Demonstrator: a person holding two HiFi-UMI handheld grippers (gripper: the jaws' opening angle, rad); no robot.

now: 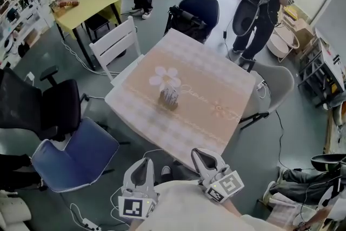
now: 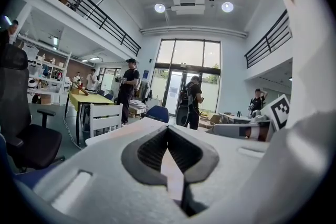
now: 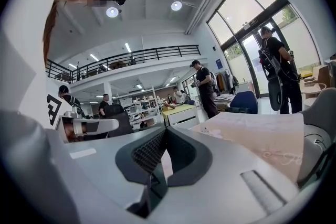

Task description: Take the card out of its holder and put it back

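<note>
Left gripper (image 1: 144,164) and right gripper (image 1: 201,155) sit low and near level, jaws closed, empty.
The white flower-shaped card (image 1: 165,78) stands in its wiry holder (image 1: 169,98) mid-table, on a pink checked cloth (image 1: 208,89).

Two tools (image 1: 144,164) (image 1: 202,154), one table (image 1: 208,86), one holder (image 1: 169,98).

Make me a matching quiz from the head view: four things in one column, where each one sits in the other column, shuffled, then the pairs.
Things:
1. holder
2. white chair
3. grey chair
4. yellow table

Places:
a. just right of the tablecloth
b. top left of the picture, well away from the cloth
c. middle of the cloth
d. right beside the cloth's left edge

Pairs: 1-c, 2-d, 3-a, 4-b
</note>
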